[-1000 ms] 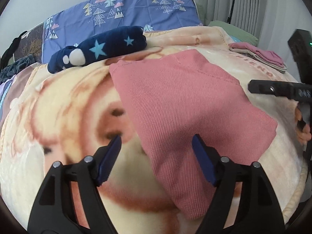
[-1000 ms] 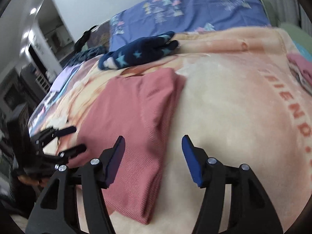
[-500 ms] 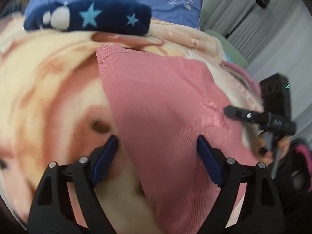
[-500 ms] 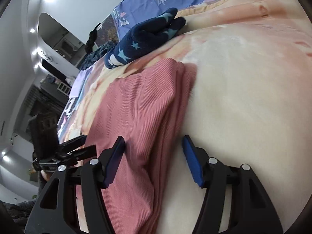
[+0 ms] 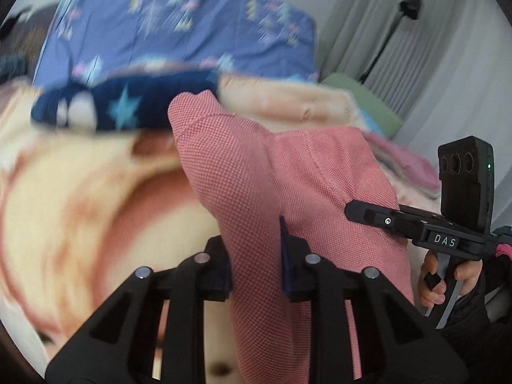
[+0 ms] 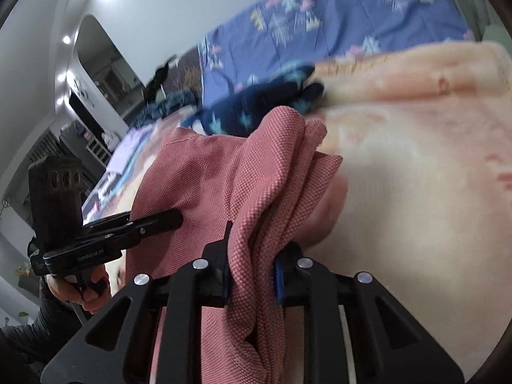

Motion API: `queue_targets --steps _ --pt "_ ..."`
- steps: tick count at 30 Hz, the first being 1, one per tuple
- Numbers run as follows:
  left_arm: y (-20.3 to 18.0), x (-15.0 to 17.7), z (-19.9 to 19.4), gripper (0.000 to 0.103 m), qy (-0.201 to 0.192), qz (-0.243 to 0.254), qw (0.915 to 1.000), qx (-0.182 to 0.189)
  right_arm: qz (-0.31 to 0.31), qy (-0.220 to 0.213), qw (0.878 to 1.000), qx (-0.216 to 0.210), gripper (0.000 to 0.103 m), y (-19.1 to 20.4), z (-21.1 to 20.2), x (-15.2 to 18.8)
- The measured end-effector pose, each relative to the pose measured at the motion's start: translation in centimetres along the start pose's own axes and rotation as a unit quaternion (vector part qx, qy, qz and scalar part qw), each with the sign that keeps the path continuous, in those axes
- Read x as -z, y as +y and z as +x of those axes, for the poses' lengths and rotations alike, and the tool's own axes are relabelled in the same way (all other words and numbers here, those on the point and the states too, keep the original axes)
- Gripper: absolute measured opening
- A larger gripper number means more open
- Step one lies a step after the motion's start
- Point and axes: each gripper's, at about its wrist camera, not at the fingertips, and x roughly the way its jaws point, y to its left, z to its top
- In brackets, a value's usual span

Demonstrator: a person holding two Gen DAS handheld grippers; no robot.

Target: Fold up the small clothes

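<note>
**Both tongs pinching the pink garment above the bed**

The left tongs [image 5: 256,256] are pressed onto a bunched fold of the pink waffle-knit garment [image 5: 288,176], the cloth running up between the two blue-padded fingers [image 5: 283,240] and rising in a peak in front of them. The right tongs [image 6: 251,268] likewise pinch a gathered edge of the same pink garment [image 6: 198,172], several layers of cloth squeezed between the fingers and hanging down below them. In the left wrist view the right tongs [image 5: 355,211] reach in from the right side, their tip buried in the cloth; in the right wrist view the left tongs [image 6: 174,216] come in from the left, tip against the cloth as well. The garment hangs lifted between the two tools, above the peach cartoon-print blanket [image 5: 80,192] that covers the bed. Behind it lies a navy plush piece with light blue stars [image 5: 128,108], and beyond that a purple-blue cover with a tree pattern [image 5: 179,32]. A stack of folded pink clothes [image 5: 412,166] sits at the far right near the grey curtain [image 5: 432,64]. The background is motion-blurred.
</note>
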Motion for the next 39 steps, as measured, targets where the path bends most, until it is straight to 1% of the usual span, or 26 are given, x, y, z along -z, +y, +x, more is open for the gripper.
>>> queue_targets --steps 1,2,3,6,9,10,12,14,16,19,22,25,27,28,29,30,31,32,33,34,35,36,37,38,39 --pt "-0.9 -1.5 -0.4 0.023 -0.011 0.012 0.9998 0.009 -0.007 -0.023 1.000 0.006 0.021 0.1 -1.4 -0.9" --pt "-1.8 -2.9 -0.5 0.023 -0.021 0.024 0.9994 0.014 -0.017 -0.038 0.999 0.015 0.021 0.1 -2.1 -1.7" --pt "-2.6 -4.1 -0.4 0.023 -0.028 0.037 0.9988 0.014 -0.032 -0.057 0.997 0.034 0.021 0.2 -3.3 -3.1" --pt "-6.7 -9.0 1.1 0.023 -0.059 0.097 0.9935 -0.007 -0.053 -0.099 0.990 0.082 0.021 -0.5 -5.3 -6.7" --pt "-9.2 -13.1 3.7 0.024 -0.080 0.124 0.9889 -0.022 -0.053 -0.134 0.981 0.127 0.021 -2.8 -6.2 -10.4" --pt "-10.0 -14.7 5.4 0.024 -0.079 0.126 0.9884 -0.028 -0.051 -0.139 0.979 0.139 0.021 -3.8 -6.3 -11.4" --pt "-11.1 -17.0 8.3 0.024 -0.071 0.127 0.9884 -0.044 -0.037 -0.141 0.977 0.158 0.021 -6.3 -5.5 -13.5" --pt "-11.8 -18.5 10.8 0.024 -0.063 0.134 0.9872 -0.058 -0.024 -0.137 0.976 0.170 0.021 -8.7 -4.9 -14.8" --pt "-12.0 -19.4 13.1 0.024 -0.057 0.143 0.9857 -0.068 -0.017 -0.131 0.975 0.178 0.021 -10.8 -4.0 -15.7" --pt "-11.8 -20.2 16.5 0.024 -0.047 0.150 0.9841 -0.082 -0.001 -0.127 0.974 0.188 0.021 -13.6 -2.8 -16.3" --pt "-11.4 -20.6 20.1 0.025 -0.037 0.153 0.9817 -0.107 0.018 -0.118 0.974 0.191 0.021 -16.3 -0.3 -17.5" --pt "-11.4 -20.9 23.0 0.026 -0.028 0.178 0.9749 -0.130 0.027 -0.117 0.973 0.196 0.021 -18.0 1.5 -17.7" --pt "-11.2 -21.1 24.5 0.028 -0.024 0.189 0.9715 -0.141 0.032 -0.119 0.973 0.194 0.021 -19.2 2.5 -17.7" --pt "-11.0 -21.1 25.2 0.035 -0.026 0.191 0.9697 -0.151 0.033 -0.118 0.973 0.197 0.021 -19.4 2.8 -17.6" --pt "-10.6 -20.9 25.9 0.047 -0.027 0.192 0.9675 -0.163 0.036 -0.114 0.972 0.203 0.023 -20.0 3.3 -17.4" --pt "-10.2 -20.5 26.6 0.053 -0.024 0.194 0.9637 -0.182 0.050 -0.100 0.969 0.220 0.028 -21.2 4.2 -16.7" --pt "-9.7 -19.6 27.6 0.058 -0.014 0.198 0.9592 -0.202 0.065 -0.092 0.966 0.233 0.031 -21.9 4.6 -16.0" --pt "-9.1 -18.7 28.4 0.060 0.003 0.198 0.9582 -0.207 0.080 -0.085 0.963 0.243 0.035 -22.7 4.9 -15.3" --pt "-8.5 -17.7 29.1 0.061 0.025 0.194 0.9598 -0.201 0.106 -0.076 0.960 0.249 0.038 -23.8 5.1 -14.3" --pt "-7.8 -16.3 29.9 0.064 0.057 0.189 0.9620 -0.189 0.136 -0.077 0.957 0.243 0.039 -24.6 4.9 -13.3" --pt "-7.3 -15.2 30.3 0.064 0.072 0.187 0.9626 -0.182 0.156 -0.074 0.955 0.242 0.040 -25.0 4.7 -12.8" --pt "-7.1 -14.2 30.2 0.064 0.063 0.189 0.9627 -0.183 0.158 -0.071 0.955 0.243 0.040 -25.1 4.7 -12.8" --pt "-7.2 -13.6 29.7 0.065 0.043 0.194 0.9613 -0.191 0.149 -0.074 0.955 0.247 0.040 -24.7 4.4 -12.7" --pt "-7.3 -13.4 29.4 0.065 0.039 0.196 0.9609 -0.191 0.136 -0.080 0.954 0.256 0.043 -24.1 4.2 -12.5" --pt "-7.5 -13.2 29.2 0.065 0.039 0.196 0.9612 -0.190 0.127 -0.083 0.952 0.265 0.051 -23.5 4.0 -12.2"
